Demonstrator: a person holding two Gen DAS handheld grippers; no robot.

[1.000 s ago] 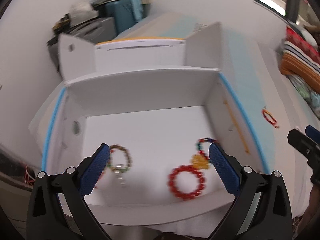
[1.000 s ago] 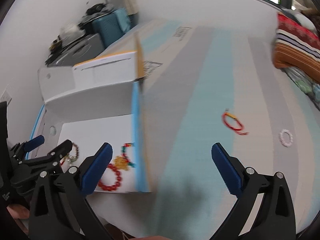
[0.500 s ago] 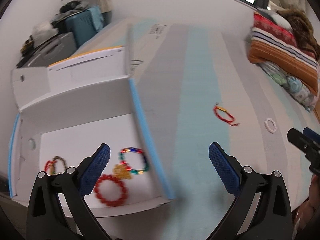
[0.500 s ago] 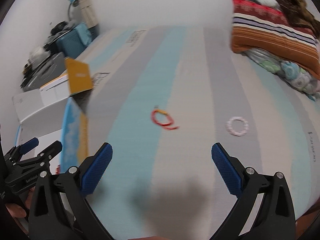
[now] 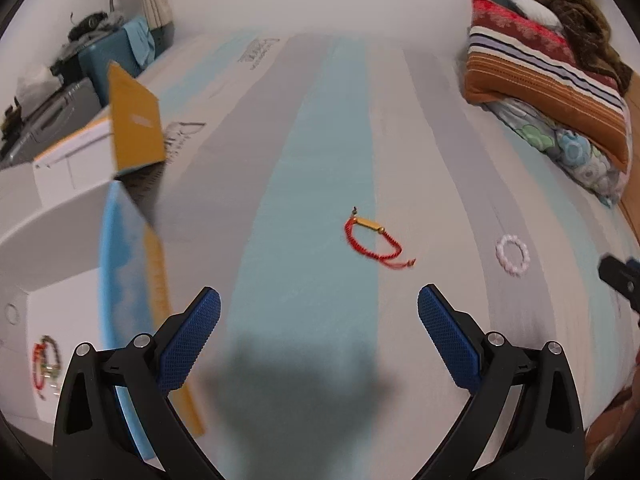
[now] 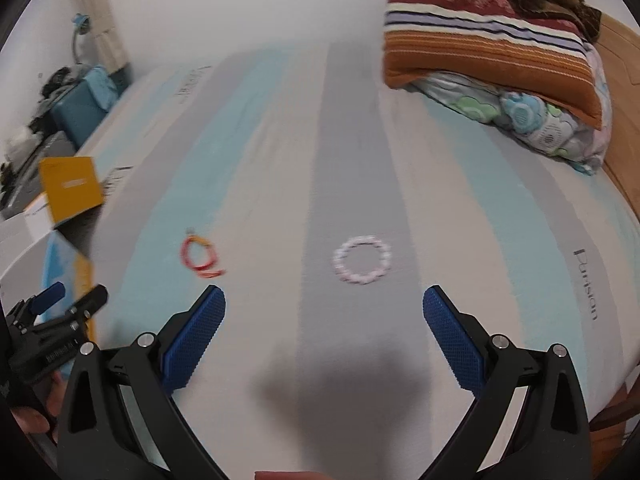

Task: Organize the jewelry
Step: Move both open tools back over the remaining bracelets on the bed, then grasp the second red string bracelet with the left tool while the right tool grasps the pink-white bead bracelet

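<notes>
On the bed [image 5: 304, 128], red cord bracelet [image 5: 374, 240] lies flat ahead of left hand-held gripper [image 5: 319, 312]; white bead bracelet [image 6: 362, 261] ahead of right hand-held gripper [image 6: 324, 308]. Both likely light, limp, prone to slip; best pinched across one strand. Both grippers released wide, empty, touching nothing.

white bead bracelet [image 6: 362, 261] on striped bedsheet [image 6: 344, 128]; red cord bracelet [image 6: 198, 256] well left
</notes>
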